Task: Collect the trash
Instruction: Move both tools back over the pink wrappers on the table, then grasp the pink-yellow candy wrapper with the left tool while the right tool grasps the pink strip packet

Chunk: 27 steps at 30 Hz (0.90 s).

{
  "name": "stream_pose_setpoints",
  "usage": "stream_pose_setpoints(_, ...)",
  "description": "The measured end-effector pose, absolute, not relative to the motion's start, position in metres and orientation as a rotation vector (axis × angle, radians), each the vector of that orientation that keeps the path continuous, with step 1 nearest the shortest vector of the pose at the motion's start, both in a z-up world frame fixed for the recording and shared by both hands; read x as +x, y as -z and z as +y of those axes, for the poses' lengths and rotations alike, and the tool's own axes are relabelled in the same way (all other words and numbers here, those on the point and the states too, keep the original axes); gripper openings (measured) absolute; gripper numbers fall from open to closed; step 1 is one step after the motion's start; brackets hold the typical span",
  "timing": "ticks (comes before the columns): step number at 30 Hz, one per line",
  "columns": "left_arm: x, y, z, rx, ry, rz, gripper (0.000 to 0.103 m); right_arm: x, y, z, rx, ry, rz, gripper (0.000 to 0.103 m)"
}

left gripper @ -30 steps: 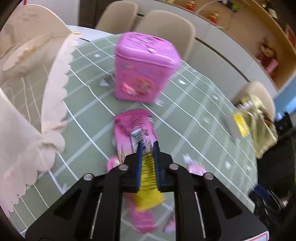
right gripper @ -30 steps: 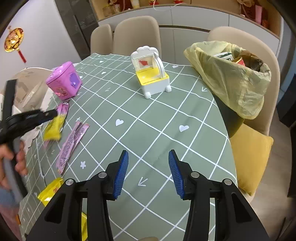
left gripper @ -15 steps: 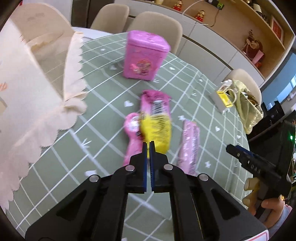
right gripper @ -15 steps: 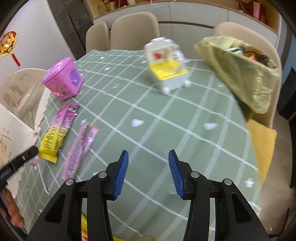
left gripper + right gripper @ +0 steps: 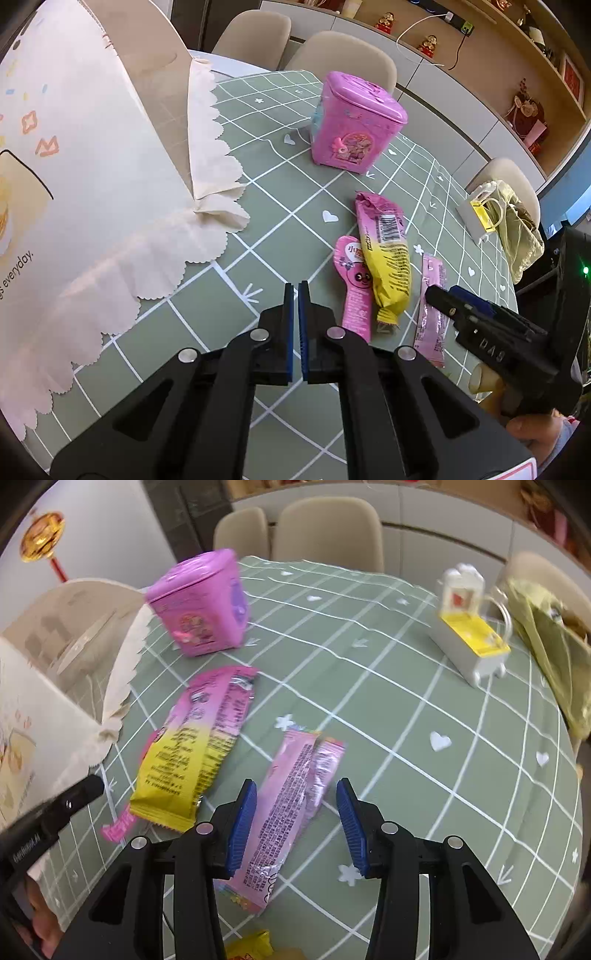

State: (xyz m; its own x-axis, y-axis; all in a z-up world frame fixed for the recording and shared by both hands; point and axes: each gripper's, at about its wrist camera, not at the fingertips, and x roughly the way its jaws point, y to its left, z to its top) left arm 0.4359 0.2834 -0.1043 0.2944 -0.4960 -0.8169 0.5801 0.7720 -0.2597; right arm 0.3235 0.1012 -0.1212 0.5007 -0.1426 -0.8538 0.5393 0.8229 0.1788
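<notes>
3 wrappers lie flat on the desk (image 5: pixel 406 686): a pink-and-yellow packet (image 5: pixel 199 749) overlapping a small pink wrapper (image 5: pixel 354 284), and beside them a long pale-pink wrapper (image 5: pixel 291 805).

The left gripper (image 5: pixel 296 291), which clamped the pink-and-yellow wrapper (image 5: pixel 388 254) a second ago, is now closed on nothing; the wrapper lies ahead and right of it. The right gripper (image 5: pixel 293 814), jaws apart, has moved over the pale pink wrapper (image 5: pixel 295 797).

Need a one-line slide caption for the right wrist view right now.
Open right gripper poised over a pale pink wrapper on the green checked tablecloth, pink-yellow wrapper alongside.
</notes>
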Motion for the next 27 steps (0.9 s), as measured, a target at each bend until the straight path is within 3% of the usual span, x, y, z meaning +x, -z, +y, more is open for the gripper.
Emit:
stream_pose_setpoints(8,0.432,0.100,0.273,0.104,0.760,1.043,0.002,0.316,0.123,0.098,0.319,0.458,0.970,0.043)
stream_pose_setpoints(20,0.424,0.095,0.251,0.116,0.823,1.036,0.003,0.268,0.122,0.041,0.367,0.609,0.977,0.043)
stream_pose_setpoints(22,0.423,0.092,0.246,0.109,0.857,1.027,0.008,0.267,0.122,0.041,0.366,0.607,0.973,0.043)
stream_pose_setpoints(24,0.422,0.087,0.239,0.113,0.884,1.014,0.021,0.265,0.122,0.041,0.364,0.600,0.969,0.043)
stream_pose_setpoints(27,0.423,0.084,0.224,0.139,0.907,0.999,0.031,0.265,0.123,0.041,0.359,0.591,0.963,0.036)
